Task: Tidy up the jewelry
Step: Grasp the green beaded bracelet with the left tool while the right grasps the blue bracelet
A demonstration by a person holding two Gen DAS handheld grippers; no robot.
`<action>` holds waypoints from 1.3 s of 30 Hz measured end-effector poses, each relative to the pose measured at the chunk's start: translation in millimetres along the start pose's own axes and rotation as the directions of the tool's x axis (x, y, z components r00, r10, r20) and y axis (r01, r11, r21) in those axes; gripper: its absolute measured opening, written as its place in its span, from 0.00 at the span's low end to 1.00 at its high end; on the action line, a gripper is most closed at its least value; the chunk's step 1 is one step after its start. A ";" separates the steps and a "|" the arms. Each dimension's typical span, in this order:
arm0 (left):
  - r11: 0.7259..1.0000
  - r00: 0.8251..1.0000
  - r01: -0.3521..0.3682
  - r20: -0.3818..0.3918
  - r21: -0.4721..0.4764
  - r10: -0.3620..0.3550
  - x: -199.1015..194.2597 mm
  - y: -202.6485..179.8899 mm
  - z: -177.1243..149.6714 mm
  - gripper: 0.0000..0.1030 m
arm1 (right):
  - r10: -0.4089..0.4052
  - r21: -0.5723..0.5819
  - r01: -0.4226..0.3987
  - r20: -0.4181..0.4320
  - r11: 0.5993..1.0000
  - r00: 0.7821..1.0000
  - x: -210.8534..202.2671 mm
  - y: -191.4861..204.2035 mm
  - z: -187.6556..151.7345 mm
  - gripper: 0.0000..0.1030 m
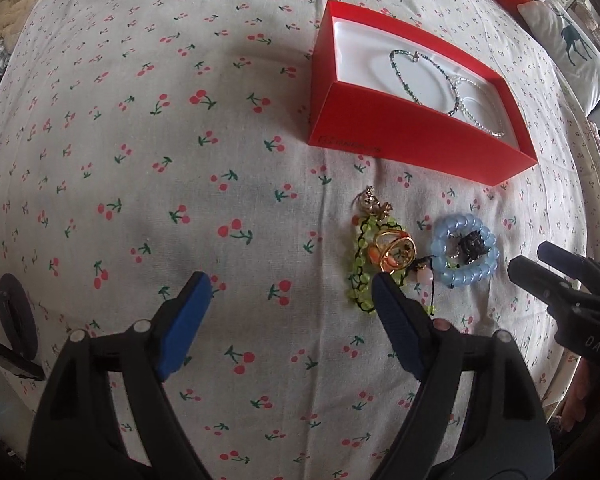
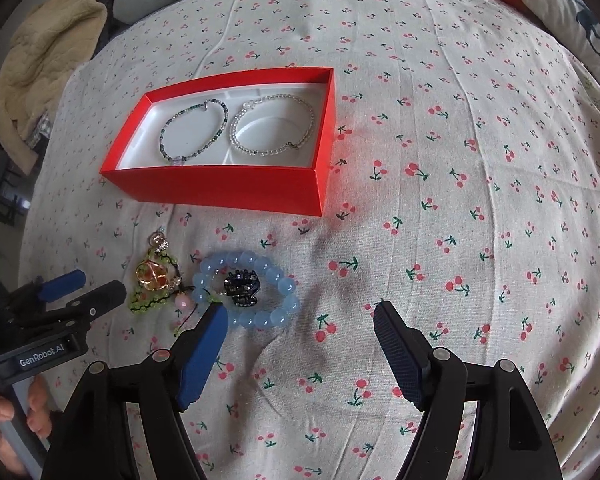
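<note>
Two hand-held claws hover low over a cherry-print bed, both spread wide and holding nothing. The red box sits mid-bed with two thin bead bracelets already lying in its white tray: a dark one and a clear one. Loose pieces wait just in front of the box: a blue bead bracelet ringing a small black clip, and beside it a green beaded strand tangled with a gold ring.

The left claw points forward with its right finger at the green strand's edge. The right claw is angled down, its left finger touching or just over the blue bracelet's rim.

The next pick looks likely to be the blue bracelet. Doing it well probably means straddling one side of the bead ring, closing on a bead rather than the cord, and keeping clear of the clip inside, which may ride along or fall out.
</note>
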State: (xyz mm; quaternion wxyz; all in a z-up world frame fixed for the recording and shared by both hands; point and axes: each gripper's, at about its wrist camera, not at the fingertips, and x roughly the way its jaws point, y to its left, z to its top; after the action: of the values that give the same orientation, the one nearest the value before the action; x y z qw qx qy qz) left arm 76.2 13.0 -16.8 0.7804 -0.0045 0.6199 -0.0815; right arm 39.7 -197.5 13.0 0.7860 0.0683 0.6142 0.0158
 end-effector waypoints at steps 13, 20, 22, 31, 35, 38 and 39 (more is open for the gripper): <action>0.997 0.997 -0.075 0.033 0.011 0.075 13.9 -24.8 5.0 0.66 | -0.010 0.045 0.011 -0.031 0.999 0.999 11.6 -15.1 1.0 0.74; 0.989 0.989 -0.129 0.075 0.065 0.124 13.7 -34.1 4.8 0.28 | -0.029 0.061 0.031 -0.027 0.998 0.999 14.7 -19.5 2.6 0.74; 0.990 0.989 -0.127 0.078 0.059 0.123 10.5 -26.4 4.1 0.16 | -0.036 0.075 0.038 -0.029 0.996 0.999 17.7 -22.3 3.4 0.74; 0.999 0.997 -0.043 0.069 0.002 0.043 3.7 1.3 5.5 0.08 | -0.030 0.092 0.031 -0.018 0.995 0.999 28.4 -16.9 12.3 0.69; 0.999 0.997 -0.036 0.068 -0.004 0.036 3.8 4.3 7.1 0.08 | -0.063 0.065 0.064 -0.016 0.996 0.998 35.1 -7.0 15.5 0.61; 0.999 0.997 -0.033 0.068 -0.005 0.033 4.3 3.3 9.0 0.08 | -0.143 0.007 0.143 -0.012 0.990 0.990 40.3 5.3 14.6 0.53; 0.999 0.997 -0.032 0.069 -0.007 0.032 4.1 2.7 9.7 0.08 | -0.174 -0.017 0.174 -0.006 0.985 0.985 41.6 10.4 13.4 0.49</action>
State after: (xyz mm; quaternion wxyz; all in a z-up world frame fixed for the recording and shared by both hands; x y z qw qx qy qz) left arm 86.8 14.1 -18.8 0.8027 0.0005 0.5925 -0.0671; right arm 63.5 -183.9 -22.6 0.7826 0.0078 0.6207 -0.0477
